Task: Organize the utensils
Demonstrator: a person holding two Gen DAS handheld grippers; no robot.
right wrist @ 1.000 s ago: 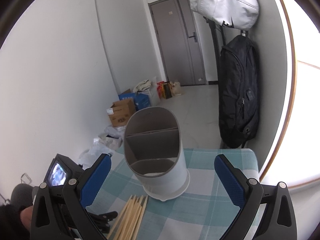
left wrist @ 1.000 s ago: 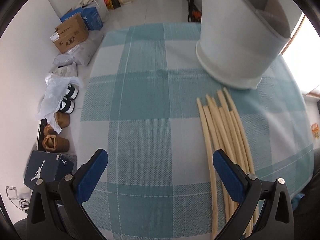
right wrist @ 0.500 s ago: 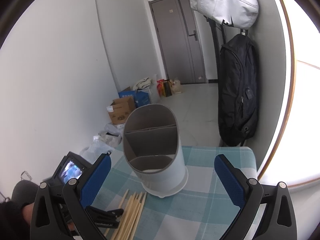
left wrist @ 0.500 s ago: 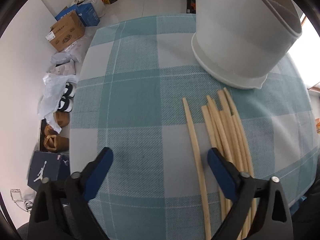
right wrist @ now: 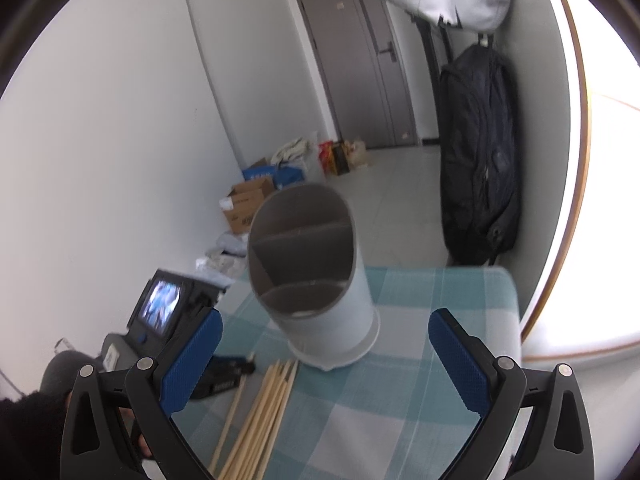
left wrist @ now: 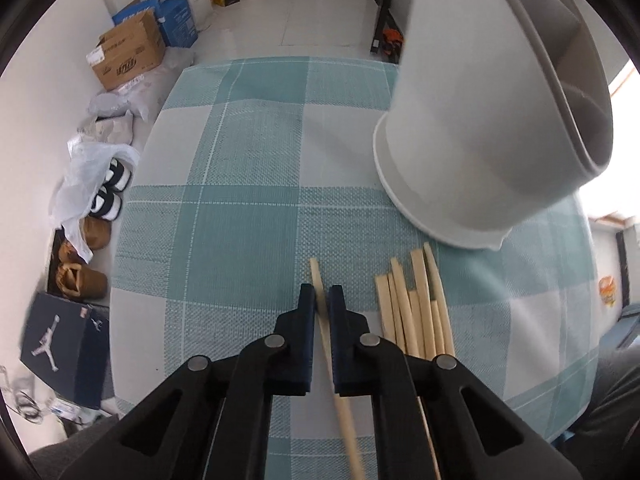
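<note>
My left gripper (left wrist: 321,300) is shut on a single wooden chopstick (left wrist: 316,276), whose tip sticks out past the blue pads while its shaft runs back under the jaws. To its right lies a bundle of several chopsticks (left wrist: 416,308) on the teal checked tablecloth (left wrist: 248,224). A grey divided utensil holder (left wrist: 480,128) stands just beyond them. In the right wrist view my right gripper (right wrist: 320,356) hangs open above the cloth, with the holder (right wrist: 320,292) ahead, the chopsticks (right wrist: 264,404) low on the left and the left gripper (right wrist: 224,372) beside them.
Cardboard boxes (left wrist: 128,52), shoes (left wrist: 108,192) and a shoe box (left wrist: 56,344) lie on the floor left of the table. A black backpack (right wrist: 480,160) hangs by the door. The person's sleeve (right wrist: 28,432) shows at lower left.
The left gripper's jaws closed from wide open onto one chopstick, which had slid left away from the bundle. The right gripper stayed open and nearly still.
</note>
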